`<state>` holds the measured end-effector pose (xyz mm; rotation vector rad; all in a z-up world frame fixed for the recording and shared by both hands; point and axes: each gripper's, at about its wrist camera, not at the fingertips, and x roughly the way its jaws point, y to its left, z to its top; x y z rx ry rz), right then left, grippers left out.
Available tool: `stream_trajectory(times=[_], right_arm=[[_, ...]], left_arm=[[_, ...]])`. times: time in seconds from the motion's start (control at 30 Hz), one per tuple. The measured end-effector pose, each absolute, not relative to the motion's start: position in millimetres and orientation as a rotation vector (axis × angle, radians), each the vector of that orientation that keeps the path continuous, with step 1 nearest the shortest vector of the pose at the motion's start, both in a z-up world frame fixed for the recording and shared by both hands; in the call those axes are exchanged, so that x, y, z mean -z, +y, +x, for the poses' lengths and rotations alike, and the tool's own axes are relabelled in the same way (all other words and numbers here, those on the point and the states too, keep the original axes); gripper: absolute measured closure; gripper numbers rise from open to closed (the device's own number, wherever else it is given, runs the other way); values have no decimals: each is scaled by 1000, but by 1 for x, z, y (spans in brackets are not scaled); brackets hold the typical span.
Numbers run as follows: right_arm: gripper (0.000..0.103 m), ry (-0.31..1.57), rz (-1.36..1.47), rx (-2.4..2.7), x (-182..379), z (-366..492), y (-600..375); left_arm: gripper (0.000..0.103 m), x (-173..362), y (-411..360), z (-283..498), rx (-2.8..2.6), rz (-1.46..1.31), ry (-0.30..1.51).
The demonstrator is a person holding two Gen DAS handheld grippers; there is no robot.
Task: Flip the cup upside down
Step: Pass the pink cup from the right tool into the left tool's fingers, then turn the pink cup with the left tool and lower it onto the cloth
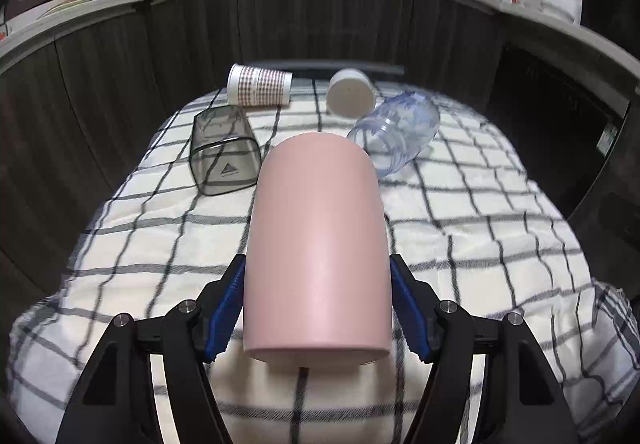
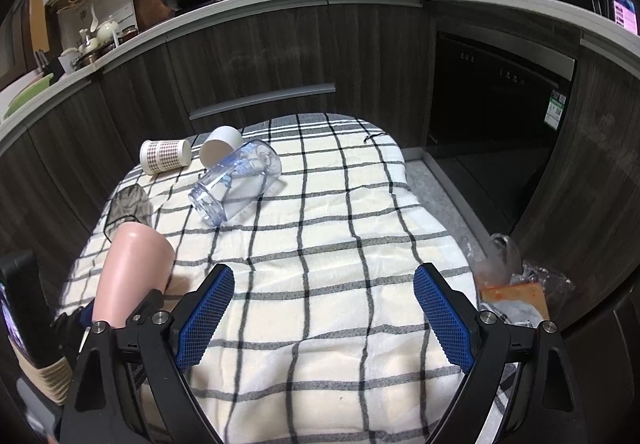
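Note:
A pink cup (image 1: 316,248) is held between the blue pads of my left gripper (image 1: 318,284), tilted with its far end pointing away from the camera over the checked cloth (image 1: 480,212). The pads press both its sides. In the right wrist view the pink cup (image 2: 132,268) shows at the left, tilted, with the left gripper at its lower end. My right gripper (image 2: 324,284) is open and empty above the cloth (image 2: 320,212).
Lying on the cloth at the far end: a patterned paper cup (image 1: 260,86), a white cup (image 1: 350,92), a clear blue-tinted cup (image 1: 396,132) and a smoky square cup (image 1: 224,148). Dark cabinets stand behind. A plastic bag (image 2: 508,276) lies at the right.

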<state>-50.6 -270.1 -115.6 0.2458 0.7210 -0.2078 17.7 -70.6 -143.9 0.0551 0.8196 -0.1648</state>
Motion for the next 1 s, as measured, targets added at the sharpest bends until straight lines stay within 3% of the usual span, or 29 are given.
stream_trajectory(times=[0.37,0.73,1.0], right_arm=[[12,782,374,163,87,-33,-273],[12,889,555,111,73,7,-288],[12,913,613,127,83,28,-297]], left_arm=[[36,114,-70,39,243,136,1231],[36,119,-93,85,302,224,1707],[35,141,-102,109,257,303,1794]])
